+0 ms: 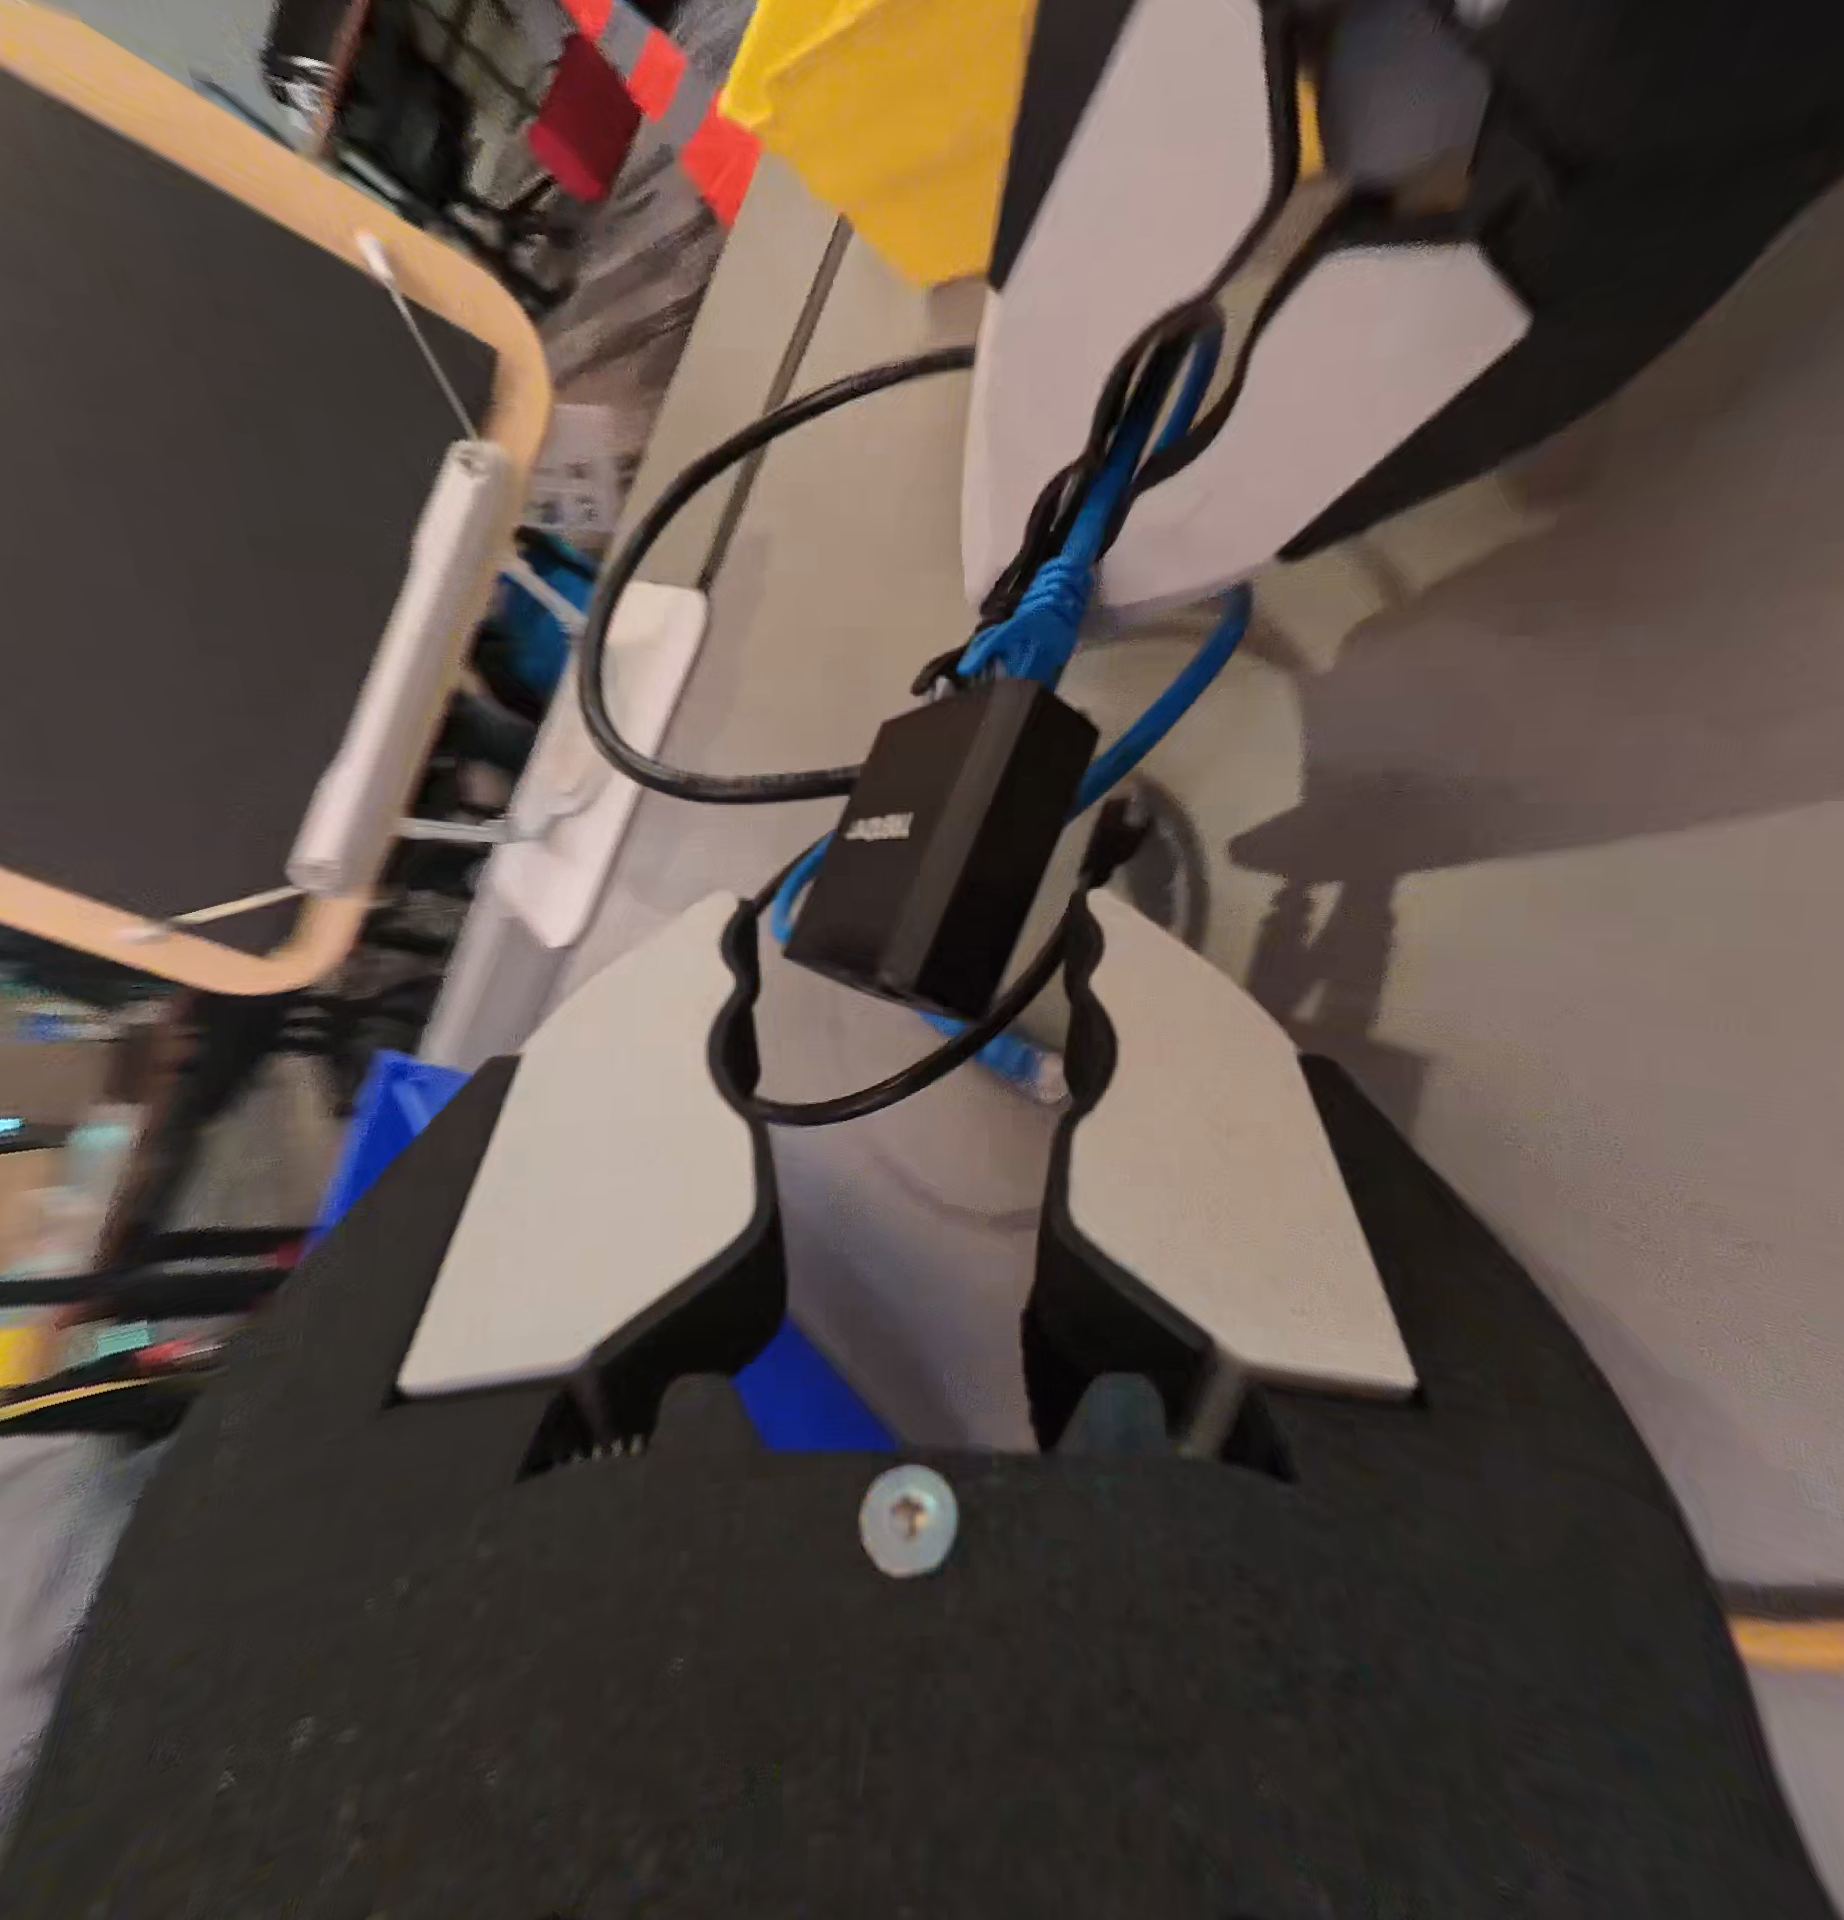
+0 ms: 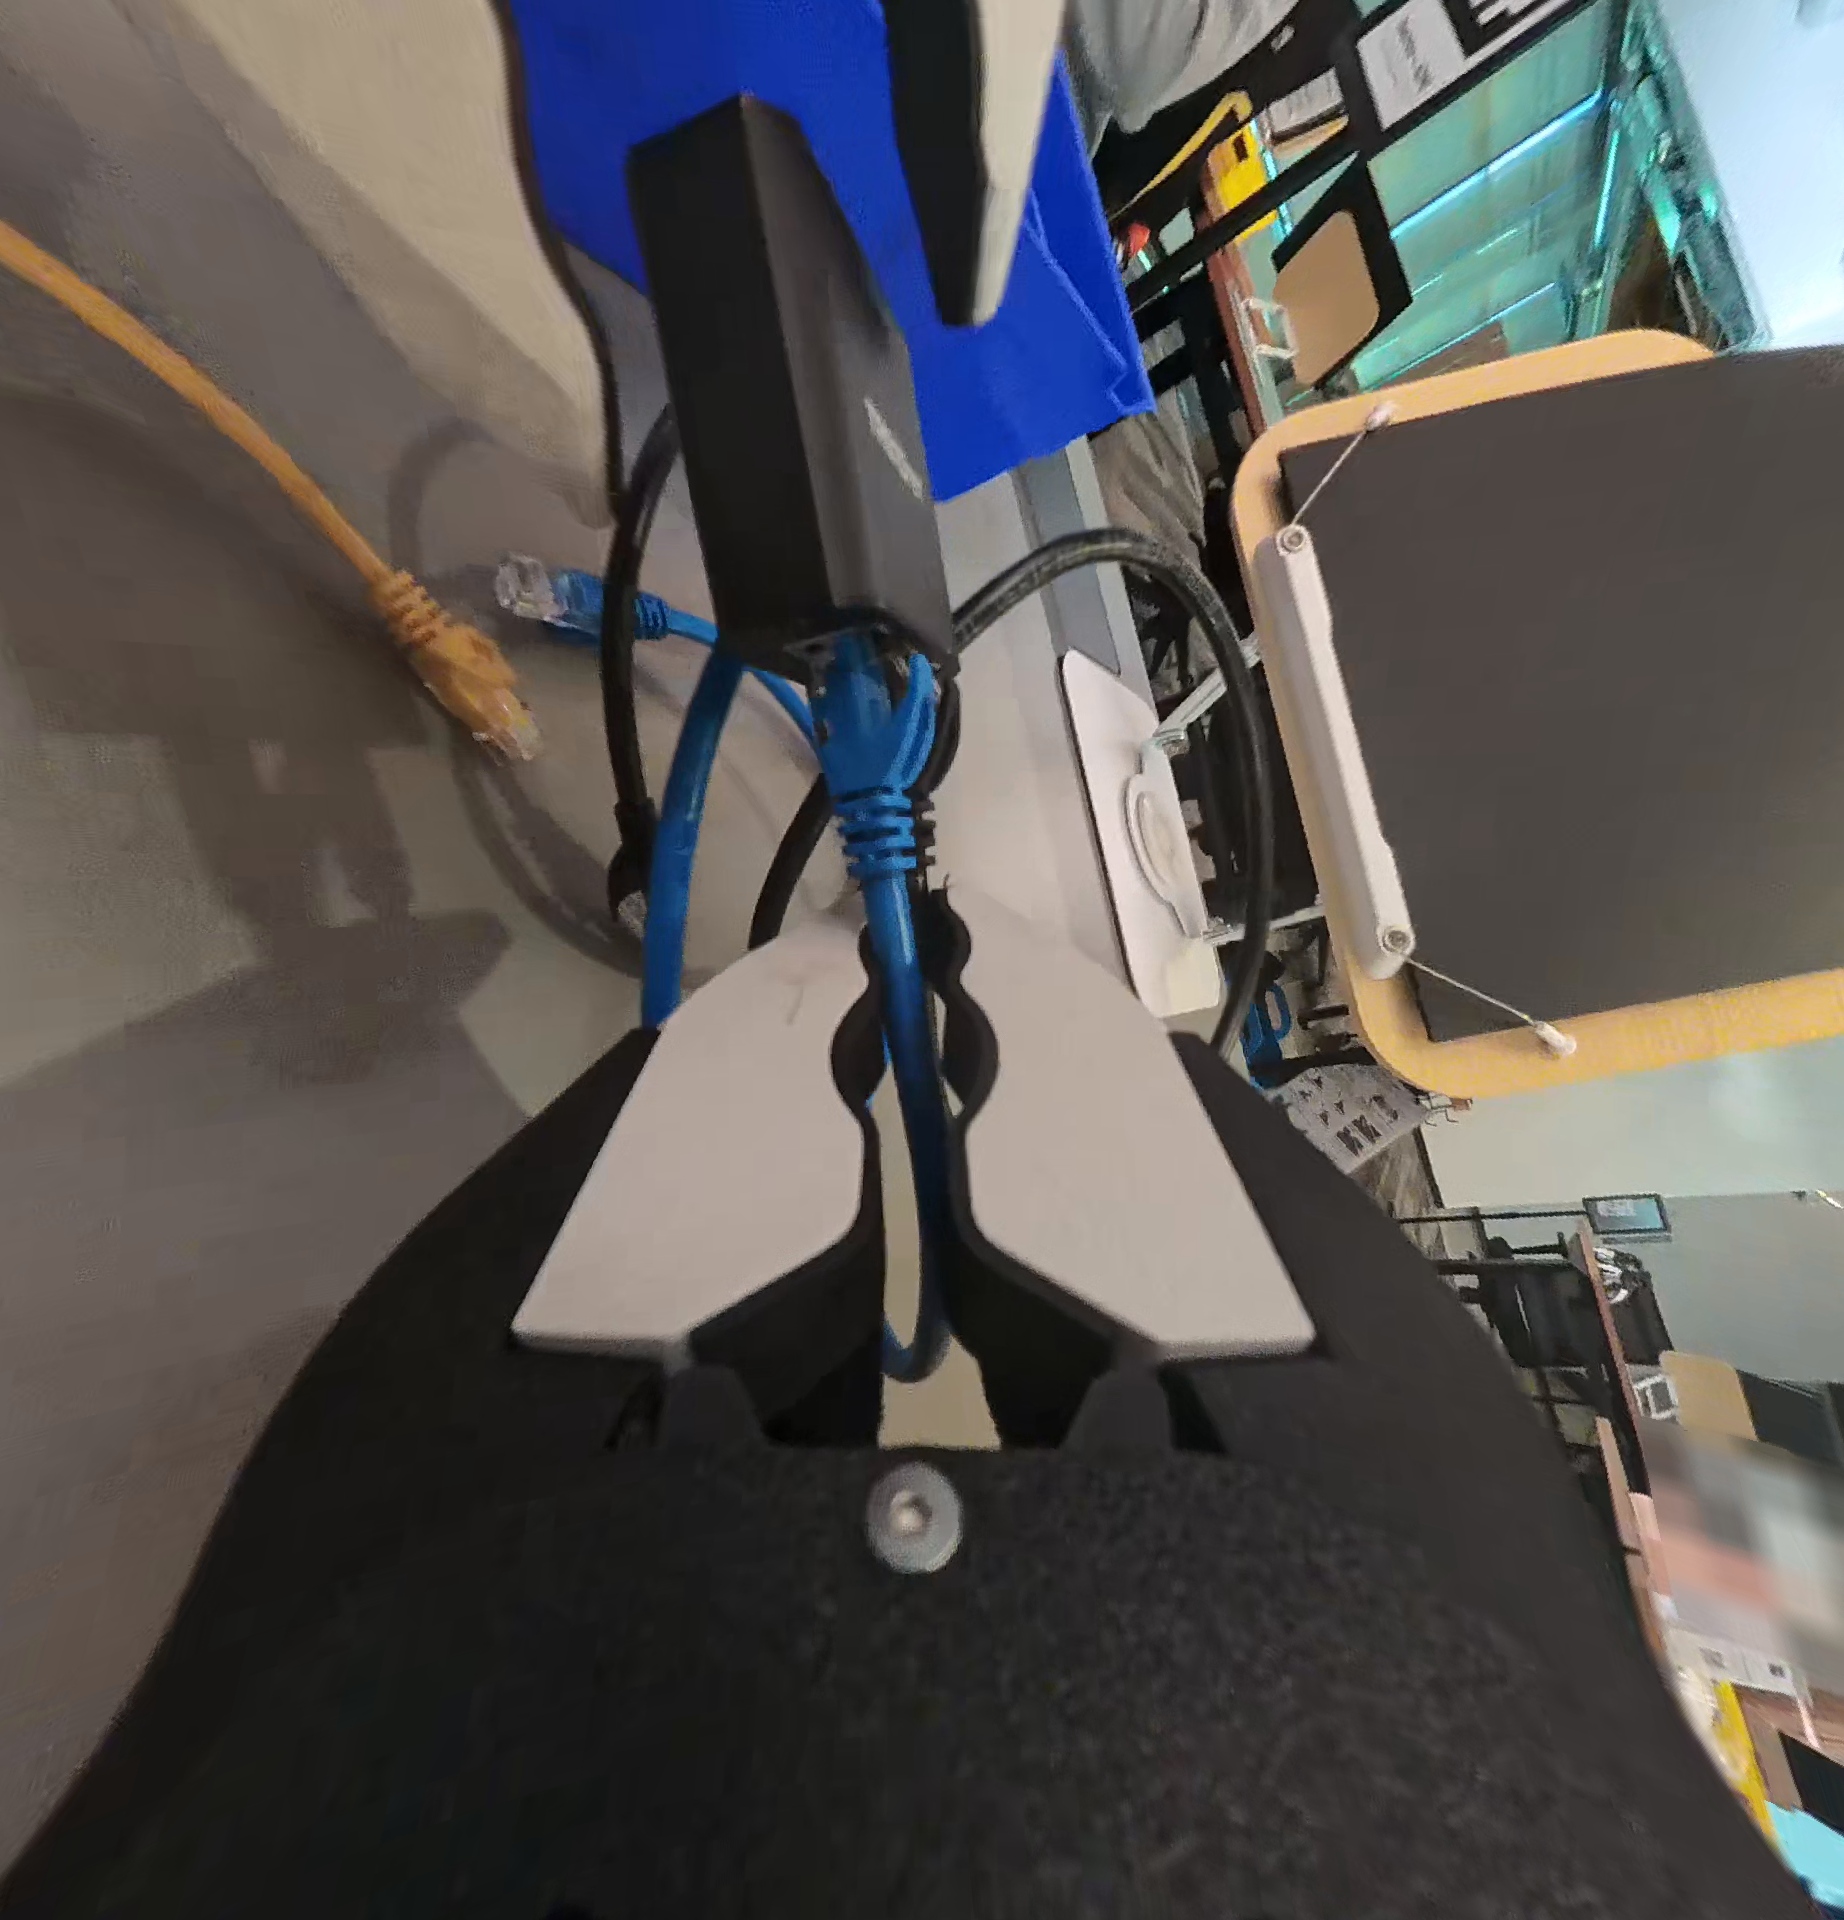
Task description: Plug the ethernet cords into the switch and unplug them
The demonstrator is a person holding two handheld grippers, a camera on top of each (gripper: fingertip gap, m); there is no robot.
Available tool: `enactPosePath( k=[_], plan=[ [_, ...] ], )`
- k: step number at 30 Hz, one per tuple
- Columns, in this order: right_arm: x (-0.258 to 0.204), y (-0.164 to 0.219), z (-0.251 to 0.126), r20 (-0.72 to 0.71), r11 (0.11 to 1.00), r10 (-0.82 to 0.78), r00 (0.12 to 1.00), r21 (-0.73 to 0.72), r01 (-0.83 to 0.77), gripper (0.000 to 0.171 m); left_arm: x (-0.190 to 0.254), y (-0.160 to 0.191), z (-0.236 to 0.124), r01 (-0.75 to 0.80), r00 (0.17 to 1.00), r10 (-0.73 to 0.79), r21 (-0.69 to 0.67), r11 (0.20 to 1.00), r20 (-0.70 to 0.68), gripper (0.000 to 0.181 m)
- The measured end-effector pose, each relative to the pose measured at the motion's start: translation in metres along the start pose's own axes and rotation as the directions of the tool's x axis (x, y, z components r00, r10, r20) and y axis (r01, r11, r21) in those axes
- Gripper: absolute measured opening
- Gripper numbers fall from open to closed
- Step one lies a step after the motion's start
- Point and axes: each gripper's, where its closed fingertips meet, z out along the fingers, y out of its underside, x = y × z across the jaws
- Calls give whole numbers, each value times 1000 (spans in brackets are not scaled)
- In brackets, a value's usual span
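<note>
I take this for a workroom or lab, part office. I am working over a pale grey table (image 1: 1624, 1039) with network gear loose on it: a small black switch (image 1: 949, 842), blue cords (image 2: 902, 997), an orange cord (image 2: 274, 457) and a black cable (image 1: 627, 623). Beside the table stands a chair with a light wooden rim and dark seat (image 2: 1583, 665). Behind it I see black shelving (image 2: 1313, 208) stacked with boxes and papers, and glass panels (image 2: 1520, 177) with sheets posted above. The far clutter is too blurred to name.
</note>
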Motion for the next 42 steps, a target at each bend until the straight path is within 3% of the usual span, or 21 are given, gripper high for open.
enactPosePath(
  k=[5, 6, 11, 13, 16, 20, 30, 32, 34, 37, 40, 42],
  plan=[
    [-11, -10, -2, 27, 998, -64, 998, -15, 65, 5, 6, 7, 11, -284, 944, 304, -149, 947, 131, 40],
    [-12, -13, -4, 33, 998, -59, 998, 0, 59, 5, 6, 8, 12, -313, 931, 335, -156, 937, 144, 29],
    [-16, -24, -13, 137, 995, 28, 990, 93, -41, 5, -3, 17, 17, -429, 854, 478, -239, 871, 207, 24],
    [-16, -32, -20, 187, 977, 72, 980, 187, -107, 5, -8, 17, 18, -415, 857, 458, -211, 885, 236, 24],
    [-9, -34, -20, 209, 960, 136, 969, 214, -181, 6, -12, 10, 17, -415, 847, 447, -169, 894, 287, 24],
    [-4, -37, -25, 159, 959, 82, 984, 254, -121, 6, -13, 6, 17, -396, 843, 416, -129, 909, 342, 24],
    [-4, -27, -20, 271, 930, 188, 944, 261, -260, 7, -12, 9, 31, -334, 893, 362, -146, 931, 268, 24],
    [-2, -28, -20, 294, 907, 218, 931, 292, -304, 26, -14, 16, 34, -316, 907, 351, -172, 933, 235, 25],
    [3, -38, -31, 260, 910, 126, 957, 354, -216, 28, -17, 19, 32, -307, 910, 344, -180, 934, 233, 24],
    [-1, -52, -37, 205, 935, -147, 968, 347, 69, 32, -21, 21, 26, -276, 920, 314, -185, 943, 232, 25],
    [-7, -64, -27, 258, 932, -235, 937, 334, 141, 42, -22, 22, 23, -280, 919, 319, -185, 942, 230, 24],
    [-10, -68, -19, 261, 925, -288, 921, 326, 197, 37, -19, 23, 20, -295, 914, 334, -188, 937, 228, 24]
  ],
)
